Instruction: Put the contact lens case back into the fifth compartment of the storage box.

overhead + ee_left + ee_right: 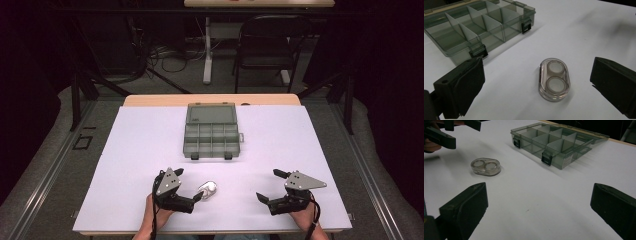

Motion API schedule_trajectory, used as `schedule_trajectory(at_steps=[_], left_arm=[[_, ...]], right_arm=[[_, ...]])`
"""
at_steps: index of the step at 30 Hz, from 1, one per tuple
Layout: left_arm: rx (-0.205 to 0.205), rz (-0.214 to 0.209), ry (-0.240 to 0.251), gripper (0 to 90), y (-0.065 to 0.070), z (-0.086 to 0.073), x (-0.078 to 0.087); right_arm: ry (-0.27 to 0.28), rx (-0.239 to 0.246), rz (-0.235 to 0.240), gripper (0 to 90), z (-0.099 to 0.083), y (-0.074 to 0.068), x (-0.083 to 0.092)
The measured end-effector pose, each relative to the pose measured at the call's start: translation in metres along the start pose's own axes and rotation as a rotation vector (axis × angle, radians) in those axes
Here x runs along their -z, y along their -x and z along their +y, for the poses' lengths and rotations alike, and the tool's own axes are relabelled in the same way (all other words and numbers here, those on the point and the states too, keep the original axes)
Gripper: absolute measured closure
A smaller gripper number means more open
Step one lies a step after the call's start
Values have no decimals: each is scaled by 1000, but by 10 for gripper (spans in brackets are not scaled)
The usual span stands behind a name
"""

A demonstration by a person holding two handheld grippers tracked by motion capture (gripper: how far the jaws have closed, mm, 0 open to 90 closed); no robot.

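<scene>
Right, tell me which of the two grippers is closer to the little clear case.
The left gripper: its open fingers sit on either side of the clear case, while the right gripper hangs open well off to the side.

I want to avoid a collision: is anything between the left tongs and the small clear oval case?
Nothing visible: the open left tongs face the small clear oval case across bare white table.
</scene>
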State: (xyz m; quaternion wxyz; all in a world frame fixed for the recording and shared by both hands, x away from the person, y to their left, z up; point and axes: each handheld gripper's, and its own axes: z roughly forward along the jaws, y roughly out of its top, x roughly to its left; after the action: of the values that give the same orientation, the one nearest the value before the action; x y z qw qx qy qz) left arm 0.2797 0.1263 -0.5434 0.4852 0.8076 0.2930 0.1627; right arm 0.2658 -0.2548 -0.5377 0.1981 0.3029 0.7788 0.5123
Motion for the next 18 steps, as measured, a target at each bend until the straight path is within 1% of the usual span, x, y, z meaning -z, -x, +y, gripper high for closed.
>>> schedule_trajectory(at_steps=[1, 2, 5, 6, 7, 8, 9, 12, 14, 16, 18], left_arm=[[-3, -5, -3, 0, 1, 0, -2], [-9, -14, -18, 0, 3, 1, -5], [-18, -21, -42, 0, 6, 1, -10], [-18, -21, -42, 0, 6, 1, -10], [-20, -21, -57, 0, 9, 1, -12], [-23, -24, -58, 0, 10, 1, -13], [-23, -24, -58, 0, 10, 1, -13], [-14, -19, -86, 0, 12, 2, -19], [-13, -17, -91, 0, 13, 2, -20], [-24, -16, -118, 0, 14, 3, -24], [-16, -18, -122, 0, 15, 3, -26]], right_arm=[[2, 0, 1, 11, 0, 0, -1], [0, 0, 2, 11, 0, 0, -1], [-2, 2, 3, 11, 0, 0, 0], [-2, 2, 3, 11, 0, 0, 0], [-1, -2, 3, 11, 0, 0, 0], [-2, -4, 4, 11, 0, 0, 0], [-2, -4, 4, 11, 0, 0, 0], [-6, -1, 5, 11, 0, 0, 0], [-7, -3, 5, 11, 0, 0, -1], [-17, -8, 10, 10, 0, 0, -1], [-19, -9, 12, 10, 0, 0, -2]])
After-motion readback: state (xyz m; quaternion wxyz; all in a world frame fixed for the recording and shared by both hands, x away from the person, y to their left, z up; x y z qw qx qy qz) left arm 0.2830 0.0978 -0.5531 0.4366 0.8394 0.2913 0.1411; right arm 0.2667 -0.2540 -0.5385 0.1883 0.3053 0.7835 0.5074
